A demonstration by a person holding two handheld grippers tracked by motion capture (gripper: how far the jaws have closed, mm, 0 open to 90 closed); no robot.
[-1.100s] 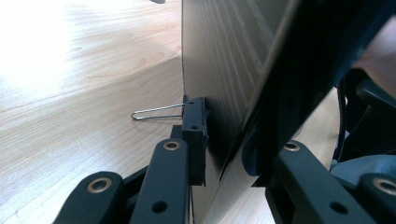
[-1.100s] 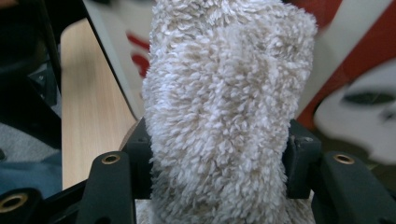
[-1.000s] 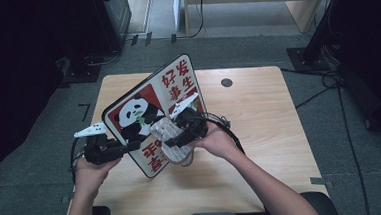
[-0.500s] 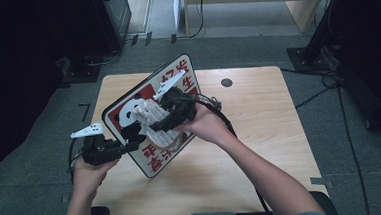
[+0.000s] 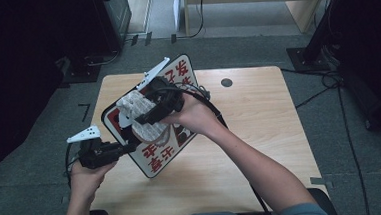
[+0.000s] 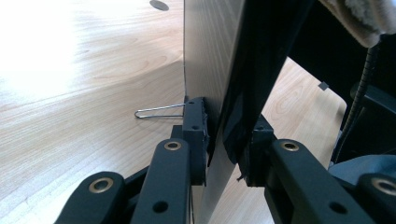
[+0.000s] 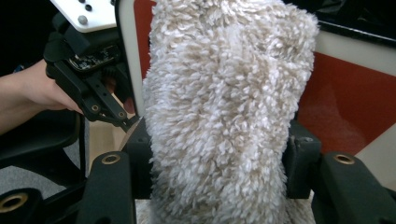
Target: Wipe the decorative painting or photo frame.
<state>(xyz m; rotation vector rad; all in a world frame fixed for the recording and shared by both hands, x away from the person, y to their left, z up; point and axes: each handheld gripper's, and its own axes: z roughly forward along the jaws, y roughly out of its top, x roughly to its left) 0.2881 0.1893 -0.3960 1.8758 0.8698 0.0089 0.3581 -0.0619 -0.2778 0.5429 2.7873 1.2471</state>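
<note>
A board (image 5: 158,162) printed with a panda and red characters stands tilted on its lower corner over the wooden table (image 5: 260,133). My left gripper (image 5: 128,147) is shut on the board's left edge (image 6: 210,56); its jaws have just been closing on that edge, one pad on the wood-grain back, one on the dark front. My right gripper (image 5: 146,117) is shut on a fluffy cream cloth (image 5: 137,106) that lies against the board's upper front. In the right gripper view the cloth (image 7: 219,116) bulges between the jaws before the red board face (image 7: 350,102), with the left gripper (image 7: 128,122) beyond.
A thin metal wire loop (image 6: 159,111) juts from the board's back by the left jaw. A round dark cable hole (image 5: 226,82) sits in the far right of the table. Cables and a black stand foot (image 5: 305,58) lie on the grey floor beyond the table.
The right gripper has carried the cloth up the board's face, from its lower middle to its upper left part. The left hand has kept its hold on the board's edge and hardly moved.
</note>
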